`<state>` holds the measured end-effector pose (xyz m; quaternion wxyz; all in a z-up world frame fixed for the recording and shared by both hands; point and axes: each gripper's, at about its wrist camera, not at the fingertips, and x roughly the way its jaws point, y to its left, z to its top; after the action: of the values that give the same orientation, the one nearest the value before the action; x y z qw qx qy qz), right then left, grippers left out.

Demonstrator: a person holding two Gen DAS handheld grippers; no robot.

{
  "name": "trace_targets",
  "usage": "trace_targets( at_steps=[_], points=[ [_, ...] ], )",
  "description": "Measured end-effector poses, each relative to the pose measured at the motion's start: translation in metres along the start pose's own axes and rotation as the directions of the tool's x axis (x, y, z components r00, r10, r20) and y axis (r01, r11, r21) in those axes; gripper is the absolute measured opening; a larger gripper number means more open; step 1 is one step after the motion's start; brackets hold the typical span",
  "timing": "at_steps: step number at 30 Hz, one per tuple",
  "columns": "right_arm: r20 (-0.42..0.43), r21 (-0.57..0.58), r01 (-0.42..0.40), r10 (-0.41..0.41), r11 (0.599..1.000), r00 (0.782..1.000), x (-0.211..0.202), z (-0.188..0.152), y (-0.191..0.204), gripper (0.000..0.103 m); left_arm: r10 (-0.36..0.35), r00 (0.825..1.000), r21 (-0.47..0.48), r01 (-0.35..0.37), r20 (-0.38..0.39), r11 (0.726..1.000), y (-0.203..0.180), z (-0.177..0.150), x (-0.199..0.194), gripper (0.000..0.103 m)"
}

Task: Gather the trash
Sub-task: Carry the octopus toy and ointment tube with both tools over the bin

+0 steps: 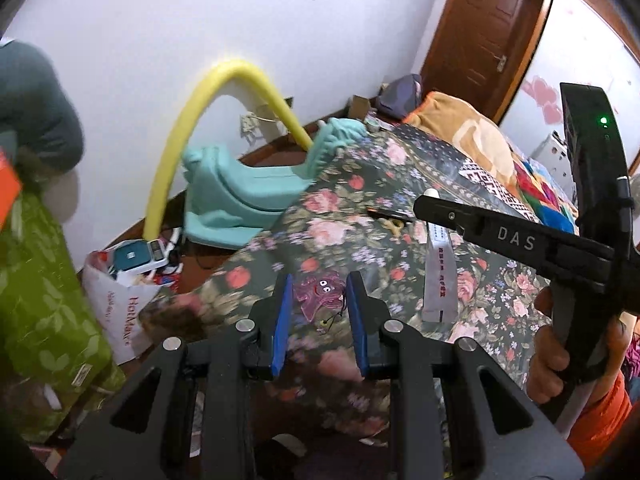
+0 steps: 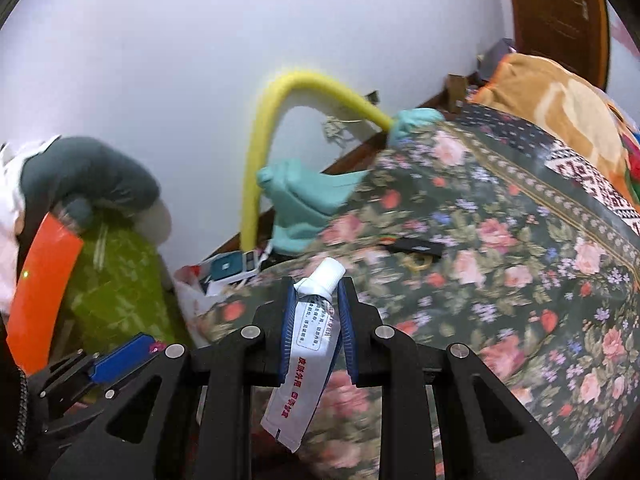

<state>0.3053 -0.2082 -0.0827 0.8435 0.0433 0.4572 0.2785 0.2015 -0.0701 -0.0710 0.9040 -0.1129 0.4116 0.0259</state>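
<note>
Two grippers hang above a bed [image 2: 520, 272] covered with a dark floral spread. The right gripper [image 2: 316, 320] has its blue fingers [image 2: 289, 320] pressed against a white ointment tube [image 2: 308, 344], gripping it just below the white cap; the cap points away from the camera and the flattened tail with red print hangs down between the finger mounts, clear of the bed. From the left wrist view the same tube [image 1: 440, 280] hangs from the right gripper [image 1: 430, 202], which a hand [image 1: 560, 344] in an orange sleeve holds by its handle. The left gripper [image 1: 320, 308] has its fingers [image 1: 282, 320] only a narrow way apart; a small purple wrapper [image 1: 318, 294] with cartoon eyes sits between them, and contact with the pads cannot be made out. On the floor beside the bed stands a white plastic bag [image 1: 116, 300] with red lettering, near a teal plastic piece [image 1: 240, 192] and a bent yellow foam tube [image 1: 192, 120].
</note>
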Motion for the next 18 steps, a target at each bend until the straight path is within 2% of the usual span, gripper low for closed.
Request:
trace_targets(
  at_steps=[9, 18],
  points=[
    [-0.046, -0.111, -0.073, 0.068, 0.991, 0.997, 0.012, -0.025, 0.083, 0.019, 0.076, 0.997, -0.08, -0.074, 0.014, 0.994, 0.064, -0.034, -0.045, 0.026],
    [-0.131, -0.192, -0.118, 0.094, 0.974, 0.987, 0.041, -0.059, 0.148, 0.019, 0.133, 0.99, -0.153, -0.14, -0.052, 0.978, 0.123, -0.082, -0.053, 0.026]
  ],
)
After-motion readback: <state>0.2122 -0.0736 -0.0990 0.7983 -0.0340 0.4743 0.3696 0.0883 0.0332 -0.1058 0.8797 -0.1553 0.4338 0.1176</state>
